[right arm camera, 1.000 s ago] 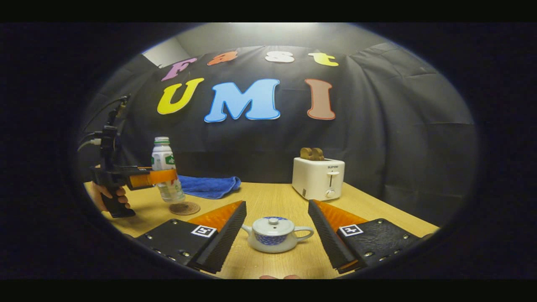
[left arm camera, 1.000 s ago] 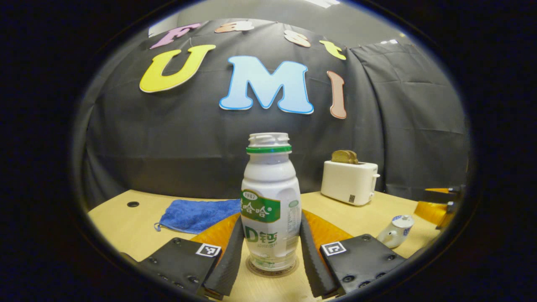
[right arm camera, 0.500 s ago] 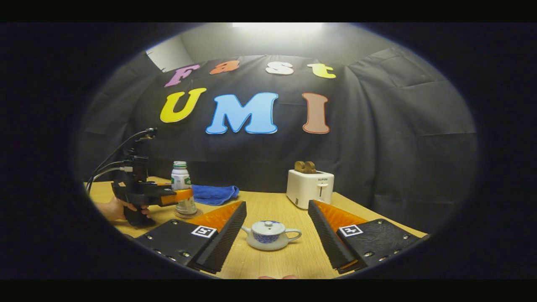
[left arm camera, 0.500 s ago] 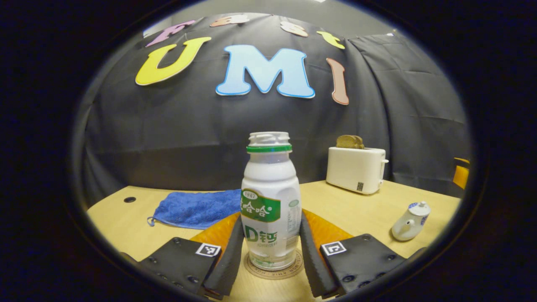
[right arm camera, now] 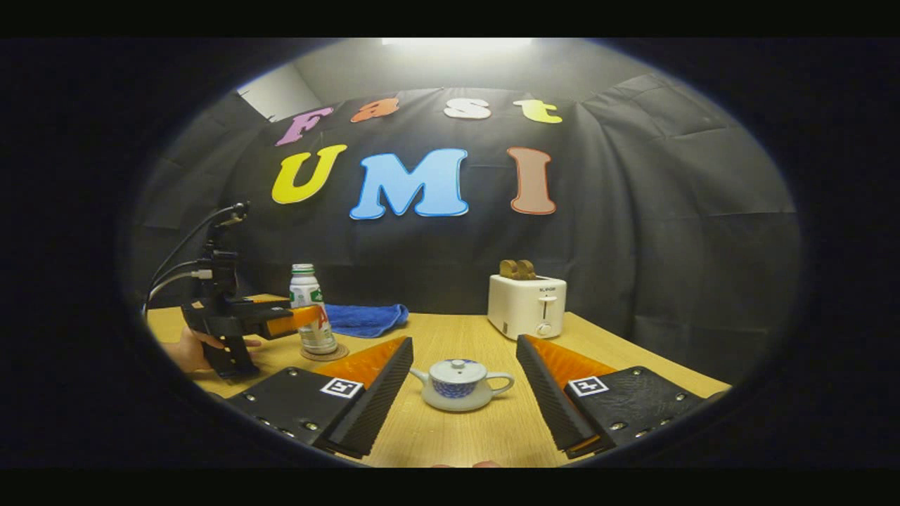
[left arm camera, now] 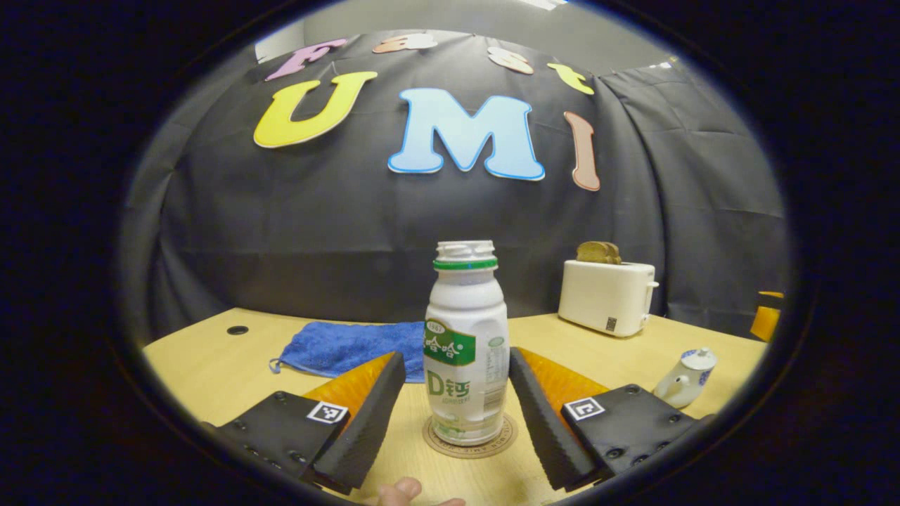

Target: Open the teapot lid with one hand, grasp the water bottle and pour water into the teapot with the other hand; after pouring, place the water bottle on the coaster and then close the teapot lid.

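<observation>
A white water bottle (left arm camera: 466, 351) with a green label and no cap stands upright on the round coaster (left arm camera: 470, 443). My left gripper (left arm camera: 455, 358) is open around it, with a clear gap on the left side and its right finger close to the bottle. The right gripper view shows that gripper (right arm camera: 281, 320) beside the bottle (right arm camera: 313, 316) and coaster (right arm camera: 325, 353), a hand (right arm camera: 186, 349) holding it. The white-and-blue teapot (right arm camera: 460, 383) sits on the table with its lid (right arm camera: 457, 369) on. My right gripper (right arm camera: 464, 344) is open, its fingers wide on either side of the teapot. The teapot (left arm camera: 685, 379) also lies at the right in the left gripper view.
A blue towel (left arm camera: 351, 348) lies behind the bottle on the wooden table (left arm camera: 211, 358). A white toaster (left arm camera: 608, 306) with bread in it stands at the back right. In the right gripper view the toaster (right arm camera: 527, 306) is behind the teapot, the towel (right arm camera: 365, 318) at left.
The bottle came down onto the coaster. My left gripper's fingers spread off it and drew back slightly. My right gripper stays open around the teapot.
</observation>
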